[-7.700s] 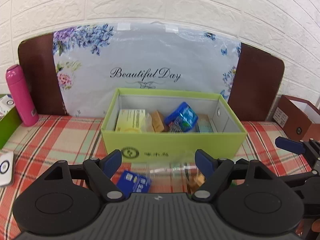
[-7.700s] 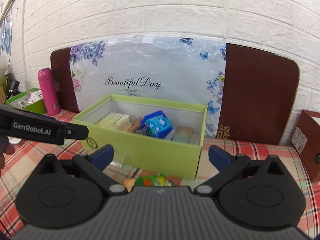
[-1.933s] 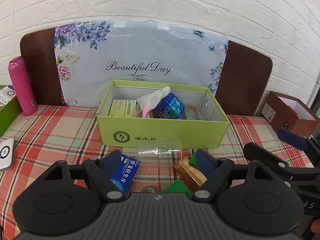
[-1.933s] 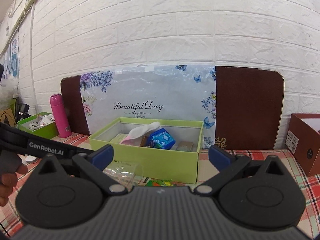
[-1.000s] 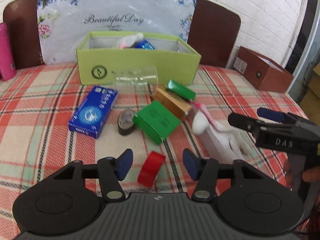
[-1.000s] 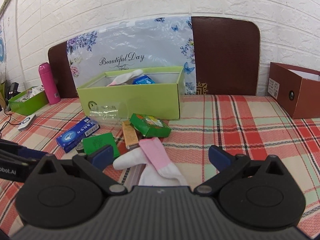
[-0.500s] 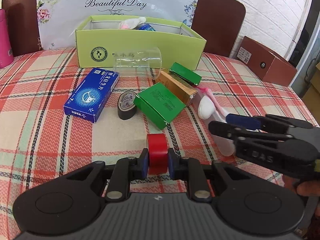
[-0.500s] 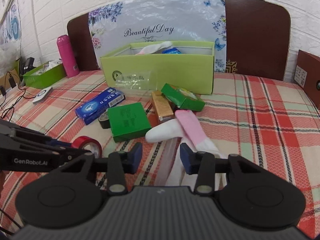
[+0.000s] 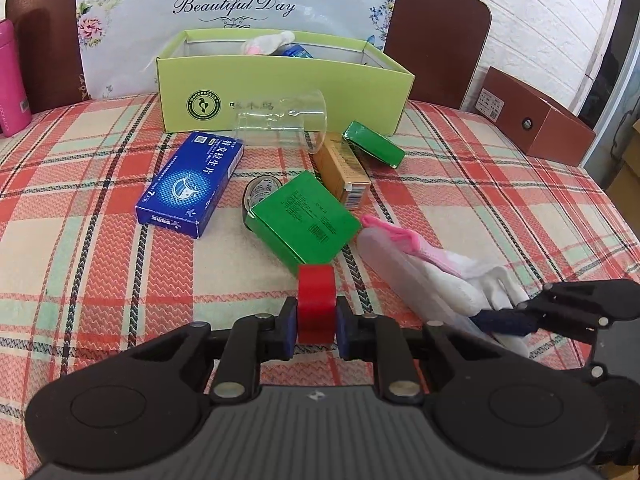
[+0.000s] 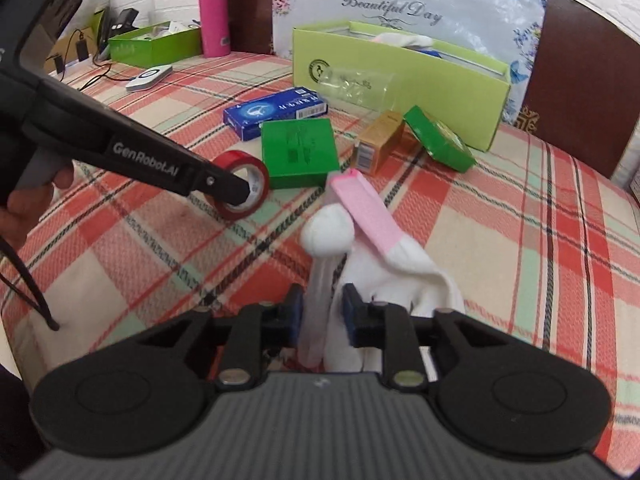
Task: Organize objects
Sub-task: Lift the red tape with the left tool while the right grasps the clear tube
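The left gripper is clamped on a red tape roll standing on edge, its blue pads pressed to the roll's two flat sides, near the front edge of the plaid-covered surface. The right gripper is closed narrow on a clear-wrapped pack of pink-and-white socks, which stretches away from its fingers toward the middle of the surface. In the left wrist view the same pack lies just right of the roll, the right gripper's dark fingertips at its near end. Beyond the roll lies a large green box, touching a black tape roll, with a blue box to its left, then a tan carton, a smaller green box and a clear glass on its side. The open lime-green box sits toward the back edge of the surface, a sock and a blue packet showing above its rim.
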A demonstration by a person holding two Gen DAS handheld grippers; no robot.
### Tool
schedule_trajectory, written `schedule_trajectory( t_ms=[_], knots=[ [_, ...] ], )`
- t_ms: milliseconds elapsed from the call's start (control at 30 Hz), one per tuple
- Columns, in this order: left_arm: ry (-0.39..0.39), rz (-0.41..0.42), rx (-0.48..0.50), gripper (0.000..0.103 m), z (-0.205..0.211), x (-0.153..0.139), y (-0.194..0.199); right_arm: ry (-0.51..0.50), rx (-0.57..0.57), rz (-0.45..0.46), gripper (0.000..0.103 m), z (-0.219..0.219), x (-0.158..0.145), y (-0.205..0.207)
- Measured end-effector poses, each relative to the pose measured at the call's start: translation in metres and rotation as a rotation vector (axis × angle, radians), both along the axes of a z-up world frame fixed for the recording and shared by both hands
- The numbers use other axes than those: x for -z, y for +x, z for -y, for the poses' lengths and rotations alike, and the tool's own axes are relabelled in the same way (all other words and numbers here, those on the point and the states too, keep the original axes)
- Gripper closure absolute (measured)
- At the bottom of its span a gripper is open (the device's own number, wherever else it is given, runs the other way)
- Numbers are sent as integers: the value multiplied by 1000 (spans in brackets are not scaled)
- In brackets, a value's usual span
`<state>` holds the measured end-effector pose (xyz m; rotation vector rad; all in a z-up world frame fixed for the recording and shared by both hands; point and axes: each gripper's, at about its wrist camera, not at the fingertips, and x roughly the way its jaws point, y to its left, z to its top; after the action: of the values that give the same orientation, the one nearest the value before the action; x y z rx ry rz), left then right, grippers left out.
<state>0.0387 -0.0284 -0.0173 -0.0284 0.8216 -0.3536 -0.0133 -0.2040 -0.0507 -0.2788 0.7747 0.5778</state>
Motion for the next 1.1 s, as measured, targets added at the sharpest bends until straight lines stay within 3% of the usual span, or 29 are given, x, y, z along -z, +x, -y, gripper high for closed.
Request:
schedule_trajectory(
  t_ms=[33, 233, 367, 600, 800, 967, 1100],
  knots=[
    [3, 0, 2, 83, 1, 0, 0, 15, 11, -1, 55, 0, 0, 1],
    [-4, -1, -15, 83, -4, 0, 0, 74, 5, 34, 55, -3, -8, 5],
    [-10, -5, -18, 83, -7, 1, -1, 68, -19, 4, 71, -9, -6, 11],
    [-3, -14, -13, 83, -4, 5, 2, 77, -2, -21, 74, -19, 6, 22],
    [-17, -30, -2, 84, -2, 8, 7, 85, 12, -31, 91, -18, 4, 24],
    [3, -22, 20, 84, -4, 4, 0, 159, -17, -66, 92, -13, -6, 19],
    [-10, 8, 28, 84, -12, -11, -7, 216, -33, -42, 92, -9, -24, 14]
  ],
)
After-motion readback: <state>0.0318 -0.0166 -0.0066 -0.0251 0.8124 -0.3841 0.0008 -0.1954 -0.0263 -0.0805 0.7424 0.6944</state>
